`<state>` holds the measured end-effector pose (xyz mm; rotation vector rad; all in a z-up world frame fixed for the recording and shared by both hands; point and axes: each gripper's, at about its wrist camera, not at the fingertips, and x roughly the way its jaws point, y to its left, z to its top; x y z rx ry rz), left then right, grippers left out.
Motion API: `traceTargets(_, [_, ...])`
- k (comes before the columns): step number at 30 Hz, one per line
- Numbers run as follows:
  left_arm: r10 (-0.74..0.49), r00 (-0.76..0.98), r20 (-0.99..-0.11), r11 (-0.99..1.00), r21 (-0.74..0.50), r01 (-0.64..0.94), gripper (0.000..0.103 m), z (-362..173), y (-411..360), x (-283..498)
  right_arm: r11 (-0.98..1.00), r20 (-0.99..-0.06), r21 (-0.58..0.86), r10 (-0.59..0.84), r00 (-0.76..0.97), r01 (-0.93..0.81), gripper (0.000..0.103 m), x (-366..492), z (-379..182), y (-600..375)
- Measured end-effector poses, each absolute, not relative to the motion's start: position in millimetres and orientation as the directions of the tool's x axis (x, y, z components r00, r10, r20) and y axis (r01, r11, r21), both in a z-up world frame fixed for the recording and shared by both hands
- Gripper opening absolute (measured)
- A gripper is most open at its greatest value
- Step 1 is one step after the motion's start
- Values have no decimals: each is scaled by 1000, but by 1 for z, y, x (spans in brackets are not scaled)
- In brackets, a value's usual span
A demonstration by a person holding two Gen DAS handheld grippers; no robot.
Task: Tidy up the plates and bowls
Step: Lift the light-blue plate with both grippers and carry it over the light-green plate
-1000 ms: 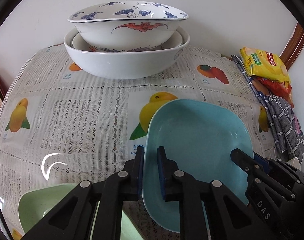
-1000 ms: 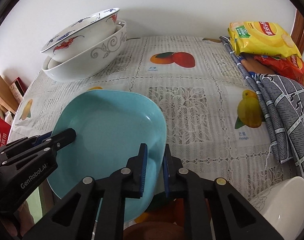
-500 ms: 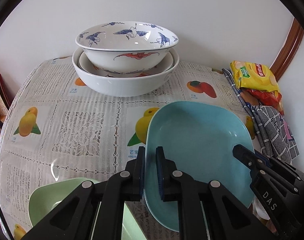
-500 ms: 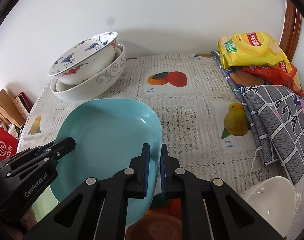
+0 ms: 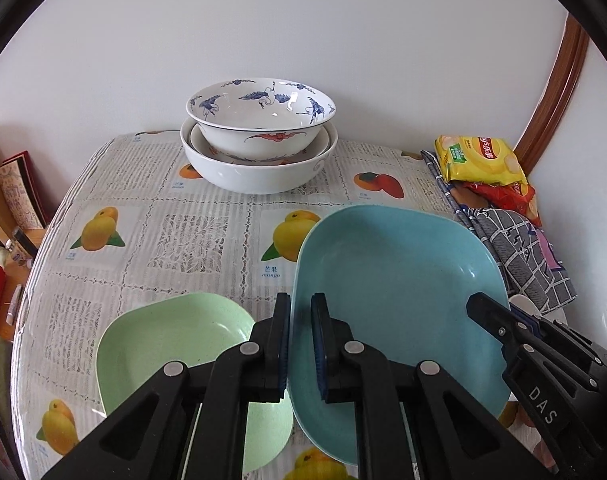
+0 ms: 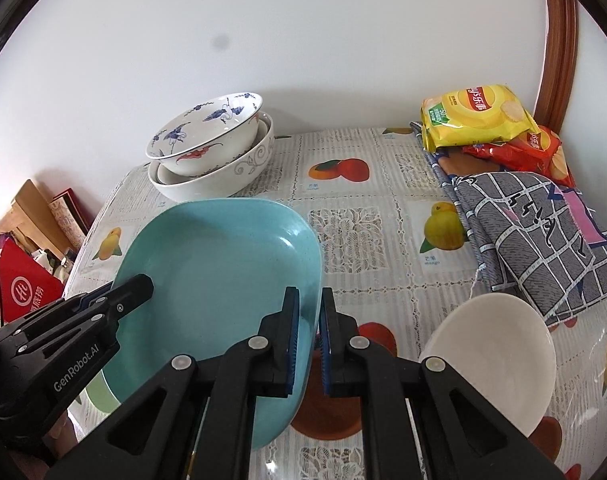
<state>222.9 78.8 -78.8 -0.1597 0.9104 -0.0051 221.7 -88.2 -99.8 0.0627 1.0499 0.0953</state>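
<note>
Both grippers are carrying the blue plate [image 5: 399, 300] together, one on each side rim. Left gripper [image 5: 300, 344] is clamping the rim on its side, right gripper [image 6: 309, 334] is clamping the opposite rim, jaws on both clenched down on the thin edge. The two-sided grip is making sense: the plate is wide and shallow, so a single pinch on one rim would be letting it droop or twist.

The plate is hanging clear of the bench [image 5: 199, 240], tilted slightly, above the near part of the cloth. The green plate [image 5: 171, 356] is sitting just left of it and partly under its edge, same squarish shape, so I'm reading it as the likely stack target. The brown dish [image 6: 327, 412] is lying below the blue plate on the right side; I can't tell if it's a bowl or a plate, mostly hidden. The white bowl [image 6: 491, 356] is resting near the right edge, well apart from the stacked bowls [image 5: 259, 136] nested at the back by the wall, presumably parked there to keep them out of the working area.

Snack bags [image 6: 475, 116] and the checked cloth [image 6: 535, 232] are occupying the right side, leaving the centre free.
</note>
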Motion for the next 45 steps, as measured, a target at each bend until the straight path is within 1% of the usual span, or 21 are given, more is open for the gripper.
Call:
traceTargets(9, [-53, 632, -773, 987, -137, -83, 11, -66, 77, 179, 992, -844, 107, 127, 520, -69, 9, 186, -79, -85])
traceTargets(18, [-55, 650, -758, 986, -143, -83, 11, -57, 72, 156, 991, -829, 112, 131, 544, -68, 10, 164, -63, -88])
traceTargets(45, [-54, 662, -748, 981, -163, -103, 11, -52, 93, 139, 987, -827, 136, 161, 538, -86, 10, 157, -61, -67])
